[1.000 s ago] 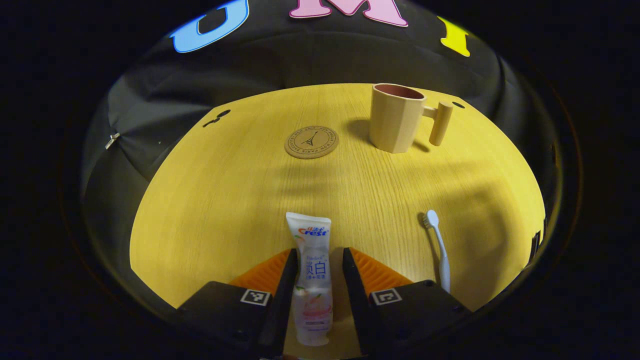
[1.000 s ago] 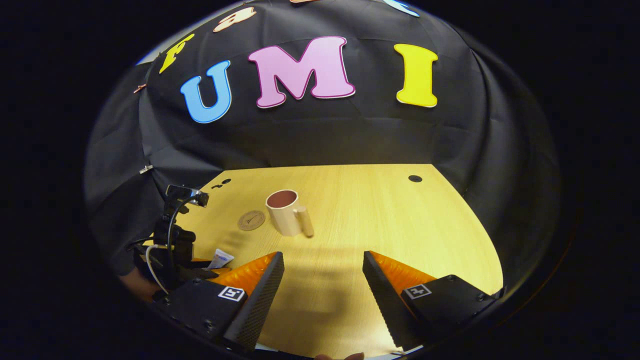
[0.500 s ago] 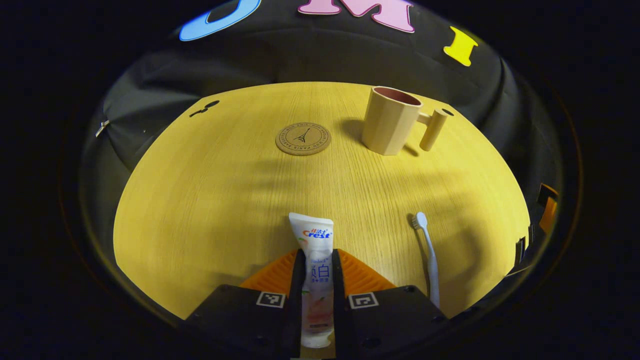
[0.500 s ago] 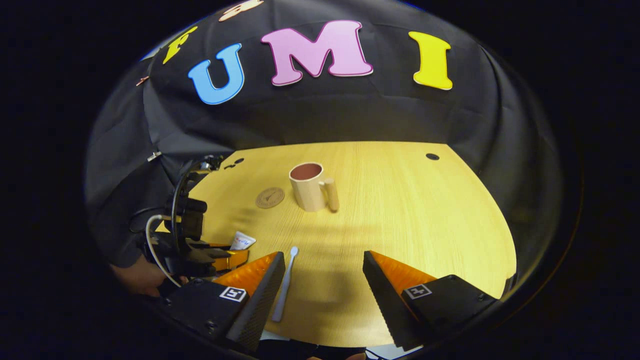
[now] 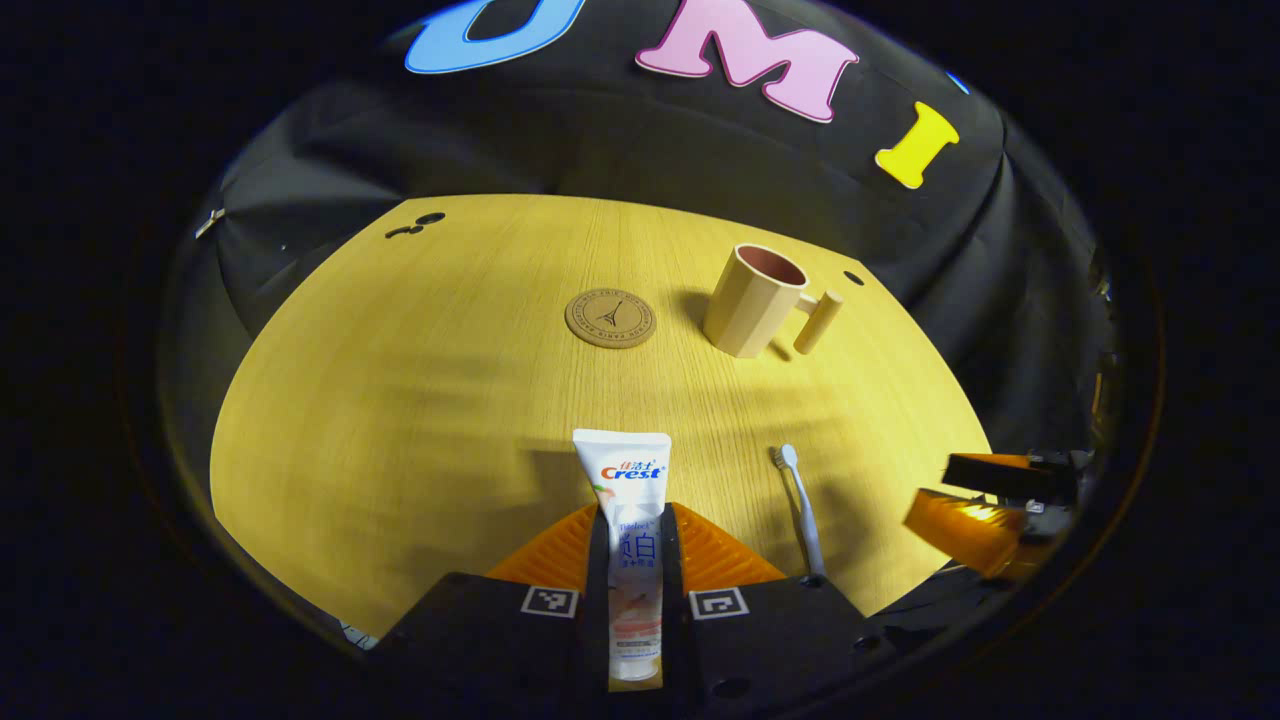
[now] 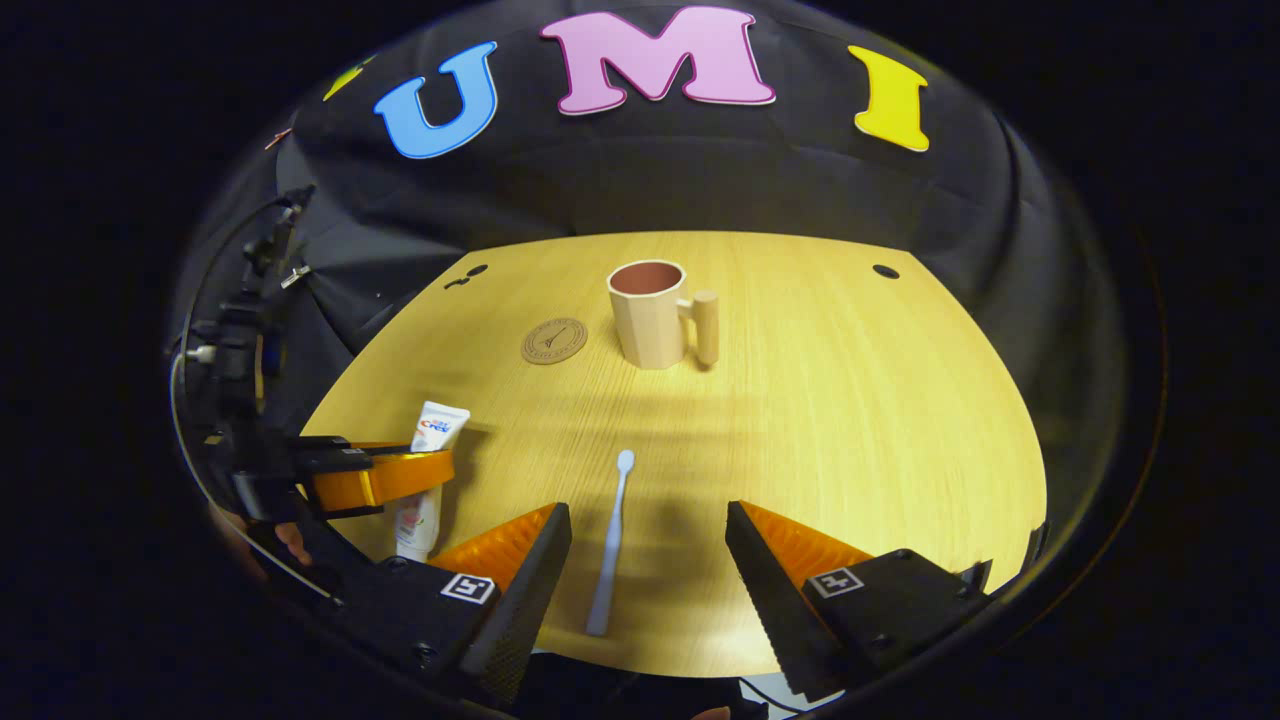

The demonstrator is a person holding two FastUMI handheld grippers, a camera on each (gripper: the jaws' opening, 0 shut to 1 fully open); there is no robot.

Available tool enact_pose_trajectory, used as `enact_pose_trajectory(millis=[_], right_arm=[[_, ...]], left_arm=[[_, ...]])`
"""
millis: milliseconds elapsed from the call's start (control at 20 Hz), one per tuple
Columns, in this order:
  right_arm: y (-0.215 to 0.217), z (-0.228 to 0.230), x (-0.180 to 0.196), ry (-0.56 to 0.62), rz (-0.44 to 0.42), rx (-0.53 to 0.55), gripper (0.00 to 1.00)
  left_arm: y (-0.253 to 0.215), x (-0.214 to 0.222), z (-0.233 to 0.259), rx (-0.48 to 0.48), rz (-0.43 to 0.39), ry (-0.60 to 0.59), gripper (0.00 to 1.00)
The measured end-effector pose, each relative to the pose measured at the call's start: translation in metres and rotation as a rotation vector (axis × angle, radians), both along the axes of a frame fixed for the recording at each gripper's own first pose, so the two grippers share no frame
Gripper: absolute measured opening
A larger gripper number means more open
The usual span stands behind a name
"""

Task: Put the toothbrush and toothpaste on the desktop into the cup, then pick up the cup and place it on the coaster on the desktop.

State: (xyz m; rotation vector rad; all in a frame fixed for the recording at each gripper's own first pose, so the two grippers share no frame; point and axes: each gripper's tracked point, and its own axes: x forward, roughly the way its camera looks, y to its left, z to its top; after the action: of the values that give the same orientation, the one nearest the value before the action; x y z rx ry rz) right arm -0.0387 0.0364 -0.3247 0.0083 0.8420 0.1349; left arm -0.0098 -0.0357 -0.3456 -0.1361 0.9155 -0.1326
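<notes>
My left gripper [image 5: 633, 520] is shut on a white toothpaste tube [image 5: 622, 470], whose flat end sticks out ahead of the fingers. The tube looks raised off the wooden desktop [image 5: 400, 400] and casts a shadow there. In the right gripper view the same tube [image 6: 432, 432] stands tilted in the left gripper [image 6: 375, 478]. My right gripper [image 6: 648, 545] is open above a pale toothbrush [image 6: 610, 540], which lies on the desktop between the fingers, nearer the left one. A beige cup [image 6: 650, 315] with a peg handle stands upright farther back. A round cork coaster [image 6: 554, 340] lies just left of it.
The desktop [image 6: 850, 420] is bare wood to the right of the cup, with a small dark hole [image 6: 885, 271] near its far right corner. The black booth wall closes the back and sides. The right gripper [image 5: 985, 500] shows at the right edge of the left gripper view.
The left gripper has shut on the toothpaste tube and raised it. The right gripper has moved forward and down, so the toothbrush now lies between its open fingers.
</notes>
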Motion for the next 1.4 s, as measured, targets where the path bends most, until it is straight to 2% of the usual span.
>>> enact_pose_trajectory(millis=[300,350,400,450,600,650,750,900,950,1000,1050,1100,1150,1200,1250,1300,1350,1400], right_arm=[[0.013,-0.039,0.009,0.079,0.006,-0.095,0.88],[0.013,-0.046,0.009,0.101,0.0,-0.104,0.87],[0.013,-0.052,0.009,0.122,-0.01,-0.104,0.85],[0.015,-0.057,0.009,0.138,-0.02,-0.099,0.85],[0.014,-0.071,0.009,0.179,-0.037,-0.119,0.85],[0.014,-0.074,0.009,0.19,-0.04,-0.121,0.84],[0.015,-0.08,0.011,0.204,-0.044,-0.113,0.82],[0.018,-0.088,0.011,0.232,-0.041,-0.112,0.71],[0.017,-0.089,0.009,0.236,-0.039,-0.119,0.7],[0.016,-0.089,0.011,0.235,-0.037,-0.134,0.65],[0.015,-0.087,0.011,0.234,-0.03,-0.141,0.61],[0.017,-0.086,0.011,0.236,-0.028,-0.141,0.48],[0.017,-0.087,0.012,0.241,-0.03,-0.143,0.48],[0.02,-0.088,0.012,0.246,-0.027,-0.143,0.48],[0.022,-0.088,0.012,0.251,-0.021,-0.145,0.35],[0.024,-0.089,0.012,0.257,-0.012,-0.153,0.28],[0.024,-0.088,0.011,0.262,0.002,-0.167,0.23],[0.024,-0.089,0.012,0.261,0.016,-0.187,0.12]], left_arm=[[0.014,-0.025,0.015,-0.028,-0.008,-0.005,0.26],[0.015,-0.03,0.013,-0.03,-0.01,0.002,0.31],[0.016,-0.035,0.013,-0.031,-0.012,0.006,0.26],[0.017,-0.041,0.013,-0.032,-0.013,0.01,0.31],[0.019,-0.051,0.013,-0.042,-0.008,0.015,0.31],[0.021,-0.055,0.014,-0.045,-0.005,0.016,0.26],[0.023,-0.061,0.014,-0.046,-0.004,0.018,0.26],[0.029,-0.066,0.013,-0.039,0.002,0.019,0.26],[0.031,-0.068,0.013,-0.04,0.008,0.02,0.31],[0.033,-0.069,0.014,-0.041,0.015,0.019,0.26],[0.034,-0.07,0.014,-0.043,0.021,0.018,0.26],[0.036,-0.072,0.015,-0.042,0.026,0.019,0.26],[0.038,-0.075,0.014,-0.042,0.03,0.02,0.26],[0.04,-0.077,0.014,-0.04,0.035,0.022,0.31],[0.041,-0.079,0.014,-0.04,0.041,0.023,0.31],[0.042,-0.081,0.015,-0.039,0.047,0.024,0.26],[0.044,-0.082,0.015,-0.038,0.054,0.022,0.26],[0.044,-0.083,0.015,-0.038,0.058,0.02,0.26]])
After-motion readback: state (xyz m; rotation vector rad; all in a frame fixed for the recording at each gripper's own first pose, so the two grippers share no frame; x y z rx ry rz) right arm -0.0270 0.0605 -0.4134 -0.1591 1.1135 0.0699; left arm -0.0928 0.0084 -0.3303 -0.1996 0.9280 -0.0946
